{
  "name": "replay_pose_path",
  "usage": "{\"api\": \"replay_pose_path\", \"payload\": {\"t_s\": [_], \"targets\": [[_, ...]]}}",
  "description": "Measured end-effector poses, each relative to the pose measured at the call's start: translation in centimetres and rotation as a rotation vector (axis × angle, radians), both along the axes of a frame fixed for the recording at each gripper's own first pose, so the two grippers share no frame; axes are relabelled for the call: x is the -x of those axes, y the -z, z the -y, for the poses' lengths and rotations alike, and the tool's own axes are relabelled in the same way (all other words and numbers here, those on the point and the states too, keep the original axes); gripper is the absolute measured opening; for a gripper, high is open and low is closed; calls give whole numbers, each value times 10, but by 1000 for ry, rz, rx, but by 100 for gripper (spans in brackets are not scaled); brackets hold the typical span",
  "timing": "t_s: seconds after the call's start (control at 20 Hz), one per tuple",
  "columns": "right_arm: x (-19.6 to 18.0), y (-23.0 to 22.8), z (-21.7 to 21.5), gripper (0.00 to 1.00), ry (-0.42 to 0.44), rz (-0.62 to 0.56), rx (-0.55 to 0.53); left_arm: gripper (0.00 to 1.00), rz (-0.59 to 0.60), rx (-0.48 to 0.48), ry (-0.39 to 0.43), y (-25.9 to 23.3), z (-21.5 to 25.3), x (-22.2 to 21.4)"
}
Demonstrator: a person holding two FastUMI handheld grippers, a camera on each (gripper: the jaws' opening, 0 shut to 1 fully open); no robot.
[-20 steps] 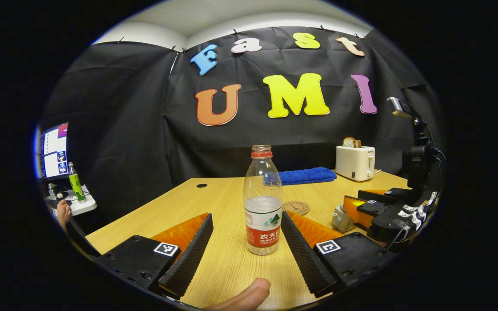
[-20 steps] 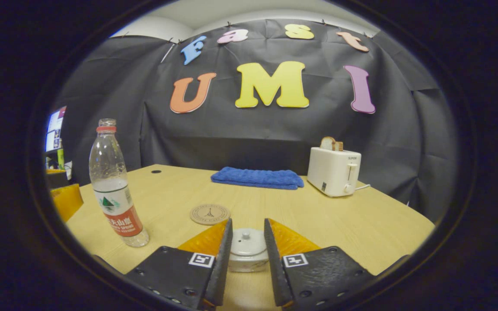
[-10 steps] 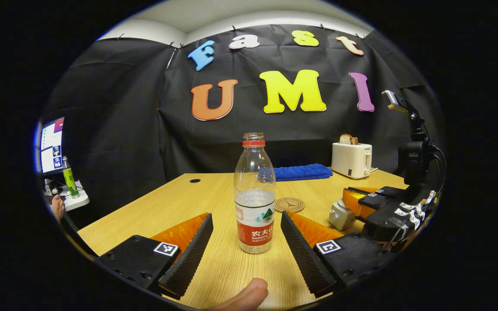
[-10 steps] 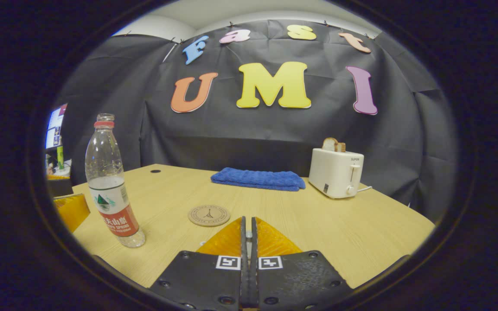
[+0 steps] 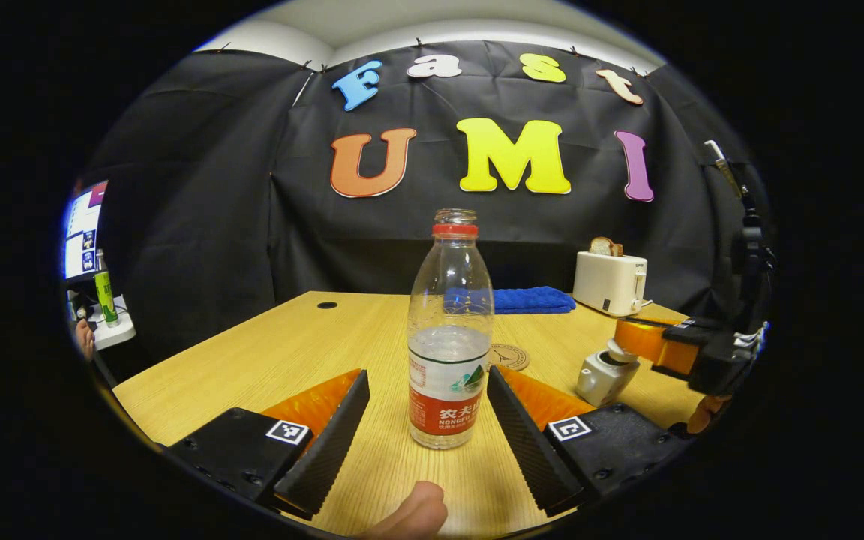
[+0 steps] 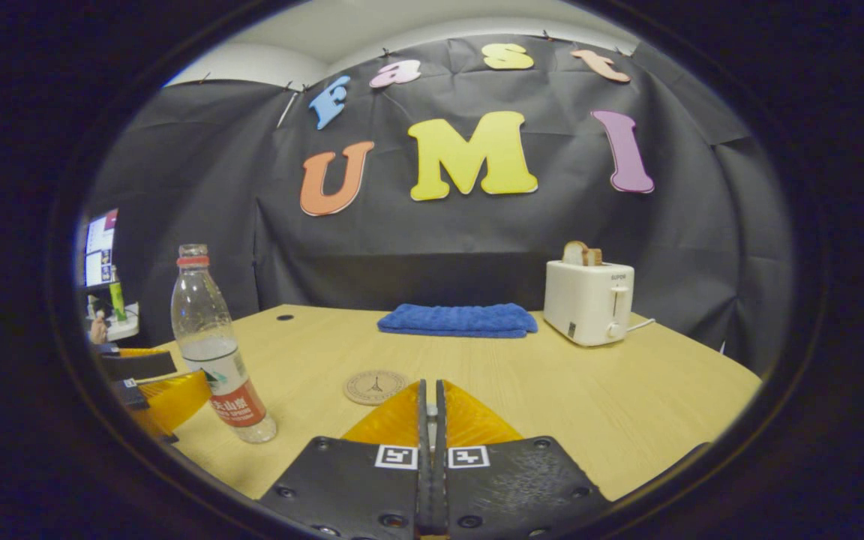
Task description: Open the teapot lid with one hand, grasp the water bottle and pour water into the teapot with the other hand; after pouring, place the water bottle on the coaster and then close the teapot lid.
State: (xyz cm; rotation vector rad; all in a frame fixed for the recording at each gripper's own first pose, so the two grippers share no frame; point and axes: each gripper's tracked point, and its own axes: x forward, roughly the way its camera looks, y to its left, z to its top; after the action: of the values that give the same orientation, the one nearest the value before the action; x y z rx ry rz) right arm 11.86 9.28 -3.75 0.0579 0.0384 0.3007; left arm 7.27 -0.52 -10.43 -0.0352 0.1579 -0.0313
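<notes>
My right claw (image 6: 429, 420) pinches the lifted teapot lid (image 5: 618, 349); my left claw (image 5: 424, 412), spread, must next close on the water bottle (image 5: 449, 330).

Water bottle (image 5: 450, 330) stands upright on the table (image 5: 312, 352), between my left gripper (image 5: 426, 420) fingers, untouched. Coaster (image 5: 508, 356) lies just behind it. Teapot (image 5: 603, 375) sits right of the coaster, under my right gripper (image 5: 638, 339). Towel (image 6: 458, 319) and toaster (image 6: 589, 301) sit along the back, toaster rightmost.
</notes>
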Motion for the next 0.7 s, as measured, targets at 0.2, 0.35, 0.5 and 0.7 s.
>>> {"api": "replay_pose_path", "payload": {"t_s": [0.2, 0.35, 0.5, 0.7], "targets": [[8, -6, 17, 0, 11, 11, -10, 100, 29, 1, 48, 1, 10, -12], [19, -8, 21, 0, -16, 18, -15, 99, 38, -24, 76, 3, 12, -27], [22, -4, 34, 0, -14, 22, -7, 99, 25, -11, 68, 6, 12, -38], [23, -13, 57, 0, -3, 11, -53, 88, 37, -24, 83, 4, 19, -45]]}}
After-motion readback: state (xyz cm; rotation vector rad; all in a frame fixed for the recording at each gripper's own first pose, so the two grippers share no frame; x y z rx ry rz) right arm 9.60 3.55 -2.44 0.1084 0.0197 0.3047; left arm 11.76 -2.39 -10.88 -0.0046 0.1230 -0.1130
